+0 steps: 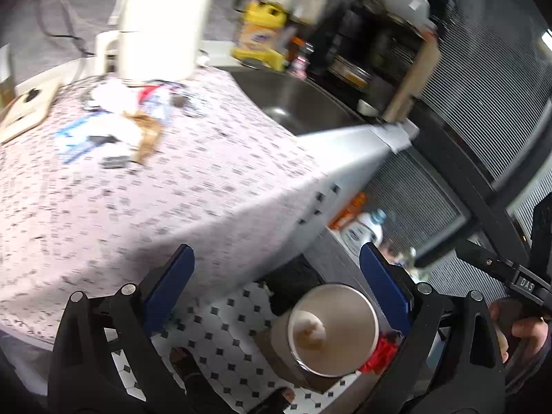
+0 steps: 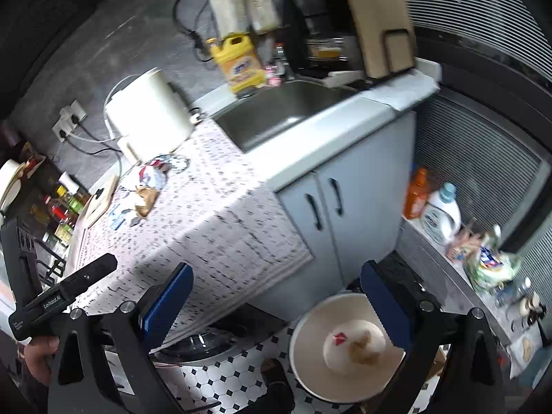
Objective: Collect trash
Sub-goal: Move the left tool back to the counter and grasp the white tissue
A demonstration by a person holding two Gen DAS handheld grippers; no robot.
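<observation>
Hovering empty, both tools spread; bin (image 2: 345, 348) upright, mouth up.

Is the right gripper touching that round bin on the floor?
Apart. In the right wrist view the right gripper is open, holding nothing, above the bin, which stands on the tiled floor well below.

Few words can be read. In the left wrist view, a small plate on the right gripper (image 1: 448, 258) reads "DAS". In the right wrist view, white lettering along the black body of the left gripper (image 2: 100, 269) reads roughly "GenRobot.AI". The labels on the yellow detergent jug (image 2: 241, 65) and the white bottle (image 2: 440, 215) are too blurred to read.
</observation>
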